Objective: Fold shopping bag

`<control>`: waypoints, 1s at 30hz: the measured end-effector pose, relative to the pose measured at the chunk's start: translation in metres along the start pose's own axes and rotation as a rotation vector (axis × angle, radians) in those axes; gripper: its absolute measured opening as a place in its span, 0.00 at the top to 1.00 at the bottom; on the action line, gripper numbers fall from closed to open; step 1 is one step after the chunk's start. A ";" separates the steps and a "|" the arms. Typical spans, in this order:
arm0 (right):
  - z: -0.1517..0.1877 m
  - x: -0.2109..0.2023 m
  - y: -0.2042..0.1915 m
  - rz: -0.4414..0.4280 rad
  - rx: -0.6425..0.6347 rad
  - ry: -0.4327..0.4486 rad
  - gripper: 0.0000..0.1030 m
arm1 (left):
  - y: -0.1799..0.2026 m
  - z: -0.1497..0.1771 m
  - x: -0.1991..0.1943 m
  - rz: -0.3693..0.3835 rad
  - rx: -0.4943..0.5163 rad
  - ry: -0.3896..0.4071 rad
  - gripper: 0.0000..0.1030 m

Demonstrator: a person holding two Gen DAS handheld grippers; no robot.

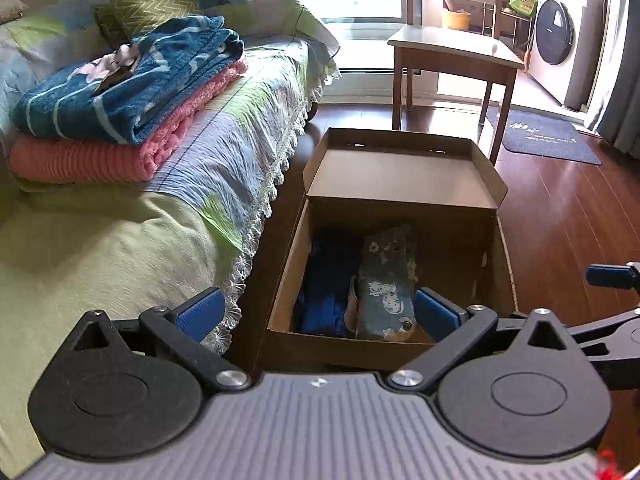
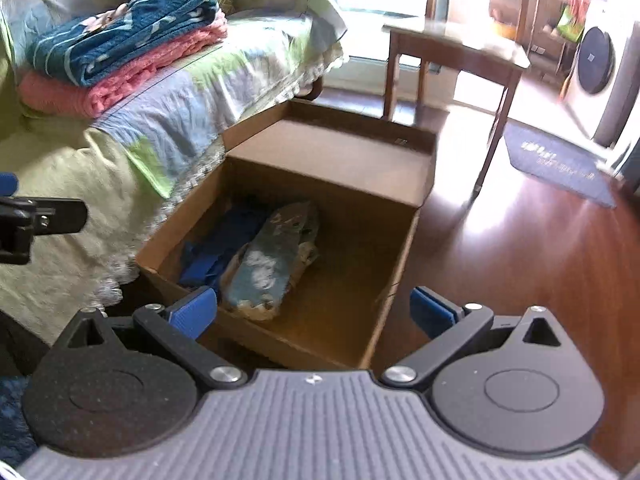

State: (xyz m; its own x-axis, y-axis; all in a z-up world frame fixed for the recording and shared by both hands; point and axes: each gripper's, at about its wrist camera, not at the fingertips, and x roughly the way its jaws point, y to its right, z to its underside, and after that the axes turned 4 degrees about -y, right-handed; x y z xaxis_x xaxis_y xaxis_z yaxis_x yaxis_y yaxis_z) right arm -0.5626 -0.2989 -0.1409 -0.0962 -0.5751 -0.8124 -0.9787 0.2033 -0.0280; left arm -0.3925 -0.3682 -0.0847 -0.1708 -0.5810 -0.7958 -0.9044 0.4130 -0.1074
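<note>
**Over the open box, both grippers wide and empty**

Beside the bed, on the dark wood floor, sits a cardboard box (image 1: 400, 240) with its lid flipped back, and both tools hang just above its near edge. The left gripper (image 1: 316, 314) shows its blue pads spread wide with nothing between them. The right gripper (image 2: 314, 312) is the same story: jaws far apart, nothing held.

Down inside the box lie two bundles, pressed side by side against the left wall. One is a grey-blue bag (image 1: 386, 284) with a pale printed pattern, rolled or folded into a long lump. Touching it on the left is a deep blue cloth (image 1: 326, 284), bunched up and in shadow. Which of them is the shopping bag the task means, the views cannot quite settle; the patterned one looks the likelier.

And that compact shape cuts both ways: it could be a bag waiting to be lifted out and folded, or one already folded and tucked away. So no call on that.

If a grasp is coming, the judgement is this: come straight down, pinch the top layer near one end rather than the thick middle, and keep the other tool clear of the box wall. On the bed (image 1: 120, 240), folded towels (image 1: 120, 100) sit well away from the action.
</note>
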 end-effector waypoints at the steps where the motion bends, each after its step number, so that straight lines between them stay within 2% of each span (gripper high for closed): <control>1: 0.001 -0.002 -0.001 0.016 -0.005 0.013 0.01 | 0.001 0.001 -0.001 0.006 0.004 -0.005 0.02; 6: 0.001 -0.013 -0.002 0.088 -0.019 0.066 0.01 | 0.005 -0.001 -0.005 0.007 0.022 -0.006 0.02; 9: -0.001 -0.021 -0.002 0.083 -0.006 0.090 0.01 | 0.007 0.000 -0.007 0.009 0.024 -0.006 0.02; 16: -0.007 -0.028 0.006 -0.032 0.060 0.035 0.01 | 0.007 0.001 -0.007 0.060 0.005 -0.021 0.02; 18: -0.008 -0.027 0.007 -0.029 0.065 0.018 0.01 | 0.007 0.002 -0.006 0.075 0.000 -0.031 0.02; 22: -0.009 -0.023 0.009 -0.025 0.093 -0.031 0.01 | 0.009 -0.001 -0.003 0.070 0.026 -0.051 0.02; 30: -0.004 -0.011 0.011 -0.019 0.131 -0.117 0.01 | 0.006 0.004 0.010 0.063 0.009 -0.107 0.02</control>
State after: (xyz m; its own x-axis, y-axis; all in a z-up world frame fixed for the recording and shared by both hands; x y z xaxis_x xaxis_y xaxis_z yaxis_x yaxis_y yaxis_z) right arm -0.5728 -0.2939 -0.1296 -0.0489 -0.4851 -0.8731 -0.9475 0.2992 -0.1131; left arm -0.3979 -0.3692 -0.0953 -0.1838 -0.4755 -0.8603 -0.8894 0.4531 -0.0604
